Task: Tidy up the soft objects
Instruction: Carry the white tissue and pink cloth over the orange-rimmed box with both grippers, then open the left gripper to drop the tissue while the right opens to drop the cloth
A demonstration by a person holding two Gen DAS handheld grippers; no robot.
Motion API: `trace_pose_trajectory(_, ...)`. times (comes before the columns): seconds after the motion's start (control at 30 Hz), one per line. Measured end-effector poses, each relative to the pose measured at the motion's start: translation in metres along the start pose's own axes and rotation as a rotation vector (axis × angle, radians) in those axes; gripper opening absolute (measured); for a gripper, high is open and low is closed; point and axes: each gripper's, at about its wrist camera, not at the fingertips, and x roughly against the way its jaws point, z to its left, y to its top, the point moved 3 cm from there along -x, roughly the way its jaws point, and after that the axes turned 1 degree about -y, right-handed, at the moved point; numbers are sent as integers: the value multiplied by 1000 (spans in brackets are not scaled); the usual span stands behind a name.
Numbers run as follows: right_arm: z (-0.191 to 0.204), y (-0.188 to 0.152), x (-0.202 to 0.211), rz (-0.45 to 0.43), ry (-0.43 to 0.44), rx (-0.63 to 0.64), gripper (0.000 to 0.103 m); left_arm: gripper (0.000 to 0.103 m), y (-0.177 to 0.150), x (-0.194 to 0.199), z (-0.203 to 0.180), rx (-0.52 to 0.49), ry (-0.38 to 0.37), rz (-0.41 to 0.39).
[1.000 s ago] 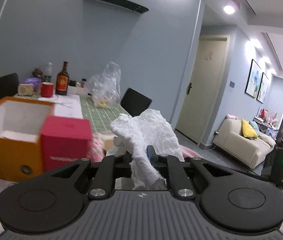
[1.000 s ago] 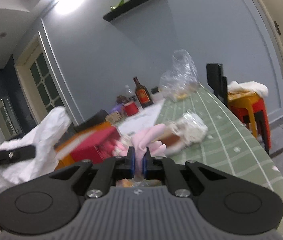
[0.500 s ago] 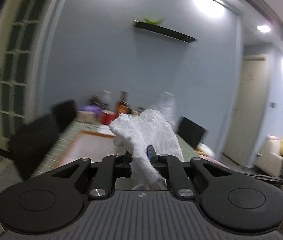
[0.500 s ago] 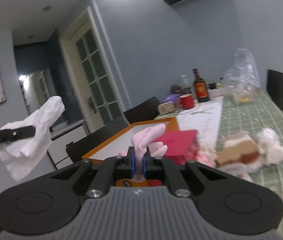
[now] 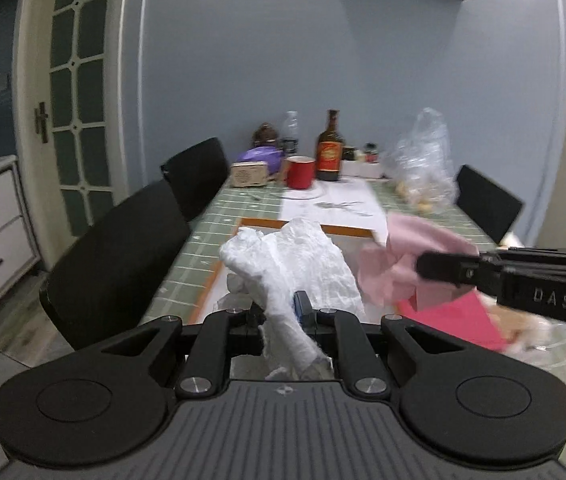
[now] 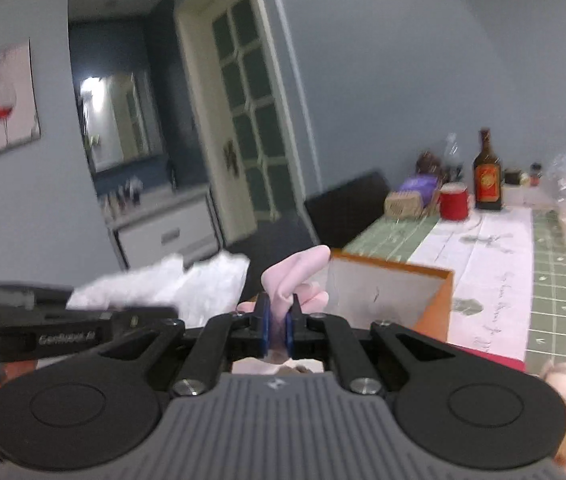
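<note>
- Orange box [image 6: 435,300]: rigid, open-topped, pale inside; sits on the green gridded tablecloth [image 5: 211,216] near the table's close end. Likely drop target.
- White cloth [image 5: 295,264]: crinkled, thin, light, limp. Left gripper [image 5: 283,316] is clamped on a bunched fold; the rest billows up in front of the box.
- Pink cloth [image 6: 295,276]: smooth, soft, floppy. Right gripper [image 6: 277,328] is pinched on its gathered middle, just over the box's near edge.
- Both likely snag or drape, so grip at bunches, not edges.
</note>
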Motion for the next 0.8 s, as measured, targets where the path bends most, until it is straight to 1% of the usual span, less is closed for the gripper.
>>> trace_pose_trajectory(0.03,-3,0,-14,34,-1,6,5,15,3,-9,3,-2,9,2)
trace_pose_trajectory(0.1,-7,-6,-34,81,-8,12,5,15,8,-22,12,-9,3,-6)
trace_pose_trajectory(0.17,-13,-10,-46,109,-2,-1,5,15,9,-32,16,-57,-1,-10)
trace_pose_trajectory(0.2,-17,-13,-49,113,3,-12,5,15,10,-40,16,-67,-1,1)
trace_pose_trajectory(0.23,-19,-15,-53,125,14,-18,5,15,8,-45,18,-58,-9,13)
trace_pose_trajectory(0.27,-21,-17,-56,136,20,-12,5,15,8,-51,19,-46,-32,35)
trace_pose_trajectory(0.3,-20,-20,-58,145,19,2,5,15,6,-56,18,-40,-58,61)
trace_pose_trajectory(0.37,-20,-27,-60,183,-2,43,5,15,2,-59,17,-37,-73,68)
trace_pose_trajectory(0.4,-21,-29,-61,187,-4,55,5,15,1,-62,16,-54,-68,65)
trace_pose_trajectory(0.47,-25,-33,-65,205,19,49,5,15,-2,-68,14,-85,-39,59)
trace_pose_trajectory(0.53,-28,-39,-69,219,41,48,5,15,-5,-77,14,-91,-24,82)
trace_pose_trajectory(0.6,-27,-42,-72,231,74,56,5,15,-8,-88,14,-79,-29,108)
trace_pose_trajectory(0.7,-21,-49,-67,217,76,65,5,15,-14,-94,12,-95,-34,103)
trace_pose_trajectory(0.8,-21,-54,-65,203,96,51,6,16,-18,-96,10,-113,-15,108)
